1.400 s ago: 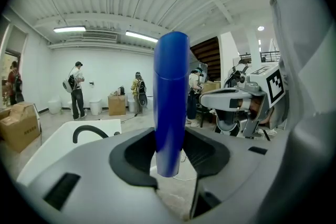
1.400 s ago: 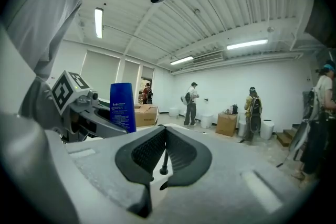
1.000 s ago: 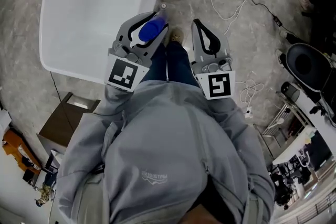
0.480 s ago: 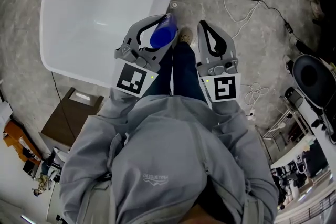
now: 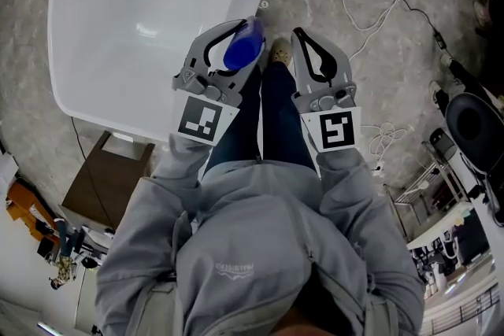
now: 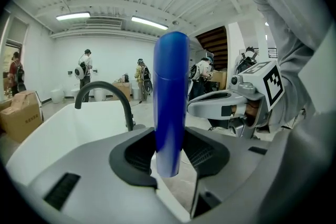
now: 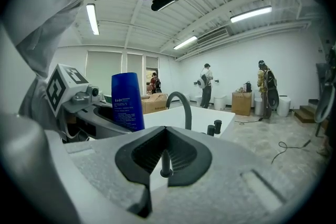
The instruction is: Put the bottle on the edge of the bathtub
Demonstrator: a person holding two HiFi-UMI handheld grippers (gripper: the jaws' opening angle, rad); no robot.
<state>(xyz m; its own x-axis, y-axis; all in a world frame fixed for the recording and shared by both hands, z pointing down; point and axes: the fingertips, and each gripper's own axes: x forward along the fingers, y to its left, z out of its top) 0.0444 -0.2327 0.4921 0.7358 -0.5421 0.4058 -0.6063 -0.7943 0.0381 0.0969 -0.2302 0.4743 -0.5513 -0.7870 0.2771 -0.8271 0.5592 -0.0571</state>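
Head view steeply down, gripper views low along jaws — all share bathtub (image 5: 118, 27), probably faucet (image 6: 103, 84).

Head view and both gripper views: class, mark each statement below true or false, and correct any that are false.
1. The left claw grips the blue bottle upright. True.
2. The right claw holds a second bottle. False: it holds nothing, and its jaws are together.
3. The blue bottle already stands on the rim of the bathtub. False: it is held up in the left claw and not yet set down.
4. A dark curved faucet stands at the bathtub. True.
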